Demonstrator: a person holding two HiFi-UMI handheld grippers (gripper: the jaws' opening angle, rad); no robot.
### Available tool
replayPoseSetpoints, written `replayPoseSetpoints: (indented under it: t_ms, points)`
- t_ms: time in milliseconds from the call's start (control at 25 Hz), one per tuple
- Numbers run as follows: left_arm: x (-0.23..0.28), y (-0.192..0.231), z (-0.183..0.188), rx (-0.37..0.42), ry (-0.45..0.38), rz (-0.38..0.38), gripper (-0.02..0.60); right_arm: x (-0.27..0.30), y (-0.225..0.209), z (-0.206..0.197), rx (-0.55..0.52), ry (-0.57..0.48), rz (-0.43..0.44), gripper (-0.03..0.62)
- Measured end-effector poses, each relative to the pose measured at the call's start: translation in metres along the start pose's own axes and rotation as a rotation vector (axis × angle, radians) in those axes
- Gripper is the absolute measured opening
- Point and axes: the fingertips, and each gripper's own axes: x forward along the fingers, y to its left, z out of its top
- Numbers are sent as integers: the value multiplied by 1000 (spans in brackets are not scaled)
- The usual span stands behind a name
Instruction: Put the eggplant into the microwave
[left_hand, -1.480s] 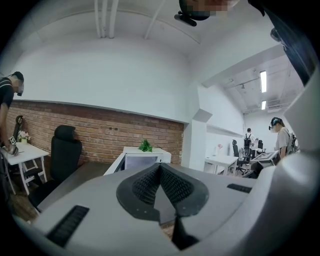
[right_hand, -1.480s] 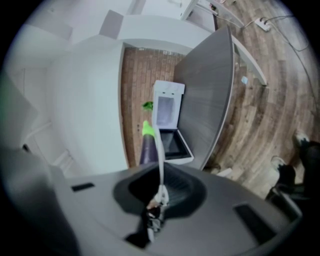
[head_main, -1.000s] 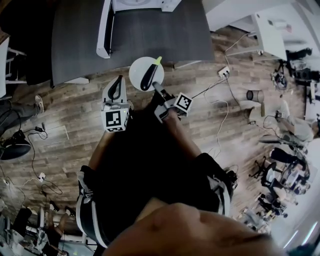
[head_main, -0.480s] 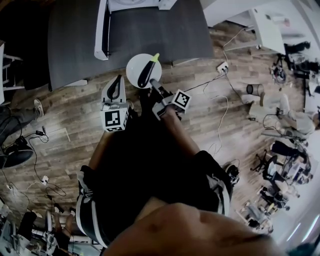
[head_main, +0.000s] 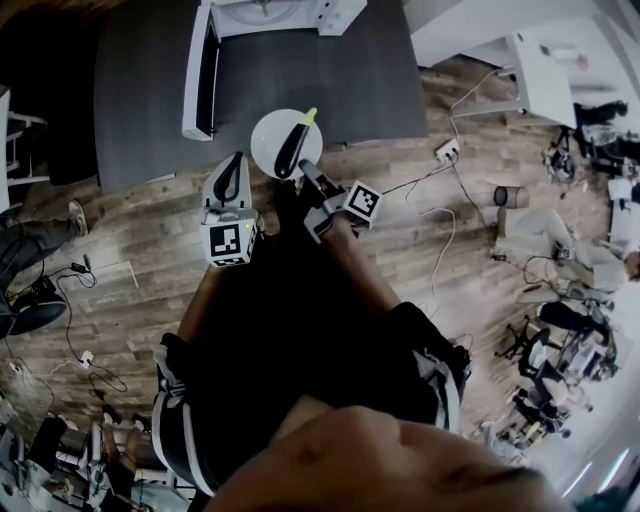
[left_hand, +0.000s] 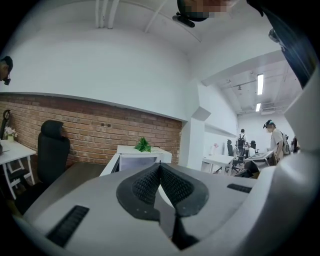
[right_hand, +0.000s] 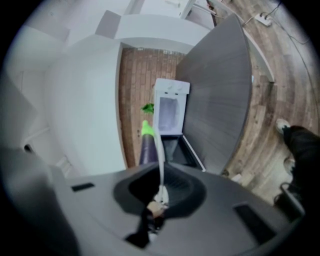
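Observation:
A dark purple eggplant (head_main: 291, 146) with a green stem lies on a white round plate (head_main: 270, 135). My right gripper (head_main: 309, 171) is shut on the plate's near rim and holds it level at the edge of the grey table (head_main: 320, 85). In the right gripper view the plate (right_hand: 161, 152) shows edge-on between the pads, with the eggplant (right_hand: 147, 145) beside it. The white microwave (head_main: 268, 12) stands on the table with its door (head_main: 199, 78) swung open; its cavity (right_hand: 168, 116) lies straight ahead. My left gripper (head_main: 235, 162) is shut and empty, to the left of the plate.
A black office chair (left_hand: 52, 150) stands to the left by the brick wall. A small green plant (left_hand: 143, 145) sits on top of the microwave (left_hand: 135, 159). Cables and a power strip (head_main: 446, 150) lie on the wooden floor to the right. People stand at desks far right.
Both grippers have moved forward toward the table and the microwave. The plate with the eggplant went along and now overlaps the table's near edge.

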Motion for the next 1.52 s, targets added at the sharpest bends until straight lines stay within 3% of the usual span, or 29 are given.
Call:
replayPoseSetpoints:
  t_ms: [160, 440, 800, 1160, 1520]
  points:
    - [49, -6, -1, -11, 15, 16, 37, 18, 2, 46, -8, 18, -11, 38]
    - [70, -6, 8, -5, -1, 57, 37, 28, 10, 66, -40, 61, -8, 38]
    - [134, -23, 22, 24, 6, 121, 37, 49, 6, 142, -39, 115, -25, 38]
    - [153, -18, 30, 17, 13, 177, 37, 66, 3, 168, -39, 147, -37, 38]
    - [176, -2, 39, 30, -4, 149, 37, 88, 6, 171, -34, 130, -39, 38]
